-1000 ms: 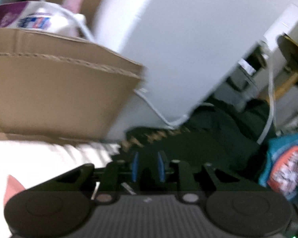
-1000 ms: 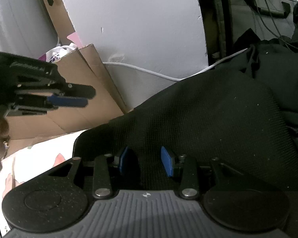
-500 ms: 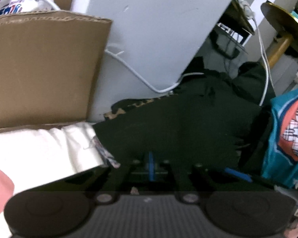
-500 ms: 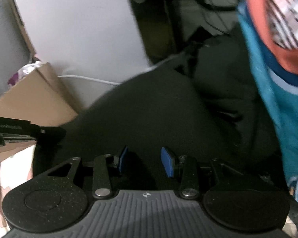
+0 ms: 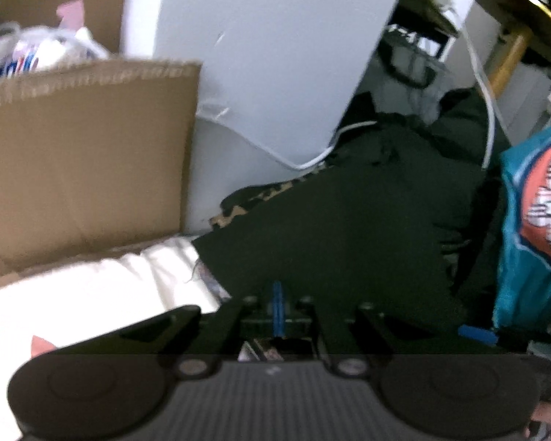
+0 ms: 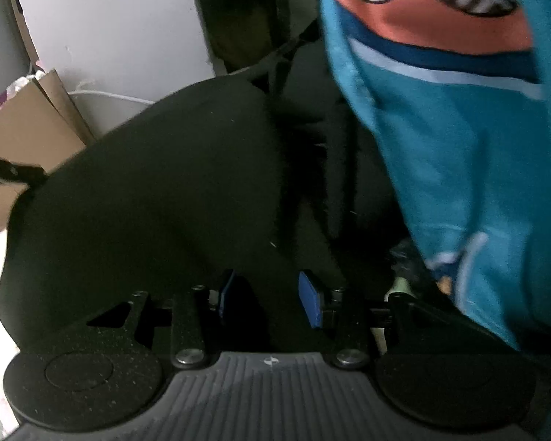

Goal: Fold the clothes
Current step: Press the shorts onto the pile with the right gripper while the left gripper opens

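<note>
No legible text anywhere; blue-and-red print on white plastic bag [image 5: 36, 55] behind cardboard too blurred to read.

Two claws [image 5: 277, 307] [image 6: 268, 303]; one black garment [image 5: 330, 250]; one teal garment [image 6: 459, 169]; one cardboard box [image 5: 80, 161].

A dark black garment [image 5: 341, 242] lies spread and rumpled, its leopard-patterned edge [image 5: 260, 202] showing, beside a hanging teal shirt [image 6: 459, 154] with an orange print.
</note>
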`<action>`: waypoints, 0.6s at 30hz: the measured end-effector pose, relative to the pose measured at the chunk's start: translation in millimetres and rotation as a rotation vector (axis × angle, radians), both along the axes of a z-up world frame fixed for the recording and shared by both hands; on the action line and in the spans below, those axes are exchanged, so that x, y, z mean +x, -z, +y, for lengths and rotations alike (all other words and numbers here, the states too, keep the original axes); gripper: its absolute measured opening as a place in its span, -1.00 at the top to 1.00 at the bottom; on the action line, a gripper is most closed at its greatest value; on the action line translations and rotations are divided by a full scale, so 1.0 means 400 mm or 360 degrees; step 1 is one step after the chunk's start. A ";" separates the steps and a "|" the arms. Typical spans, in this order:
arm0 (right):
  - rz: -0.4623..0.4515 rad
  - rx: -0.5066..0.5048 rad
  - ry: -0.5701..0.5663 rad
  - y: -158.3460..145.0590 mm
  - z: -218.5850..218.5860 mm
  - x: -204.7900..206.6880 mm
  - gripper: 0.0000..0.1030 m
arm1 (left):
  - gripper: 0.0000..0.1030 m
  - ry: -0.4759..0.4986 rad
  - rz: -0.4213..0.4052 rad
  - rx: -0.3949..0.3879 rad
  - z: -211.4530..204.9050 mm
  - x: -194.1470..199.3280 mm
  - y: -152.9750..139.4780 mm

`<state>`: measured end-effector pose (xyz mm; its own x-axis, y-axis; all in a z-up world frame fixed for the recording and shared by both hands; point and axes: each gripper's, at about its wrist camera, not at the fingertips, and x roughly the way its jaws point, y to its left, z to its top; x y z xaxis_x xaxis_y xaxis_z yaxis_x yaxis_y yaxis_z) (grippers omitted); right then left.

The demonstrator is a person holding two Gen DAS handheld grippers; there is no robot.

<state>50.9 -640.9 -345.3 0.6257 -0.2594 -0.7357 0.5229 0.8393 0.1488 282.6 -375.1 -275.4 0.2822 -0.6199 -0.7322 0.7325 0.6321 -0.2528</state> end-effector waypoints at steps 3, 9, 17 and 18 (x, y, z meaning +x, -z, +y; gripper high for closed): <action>-0.0028 -0.0030 -0.0019 -0.029 0.016 -0.020 0.14 | 0.95 0.0004 0.0027 -0.0030 0.003 -0.020 -0.019; -0.0137 -0.0017 -0.0030 -0.065 0.046 -0.020 0.14 | 0.91 0.0017 -0.0003 -0.0065 -0.019 -0.071 -0.032; -0.0154 0.0015 -0.0099 -0.027 0.087 0.019 0.14 | 0.90 0.0087 -0.0073 0.0072 -0.052 -0.127 0.058; -0.0156 0.0026 -0.0098 -0.016 0.089 0.008 0.14 | 0.89 0.0090 -0.0087 0.0072 -0.048 -0.129 0.064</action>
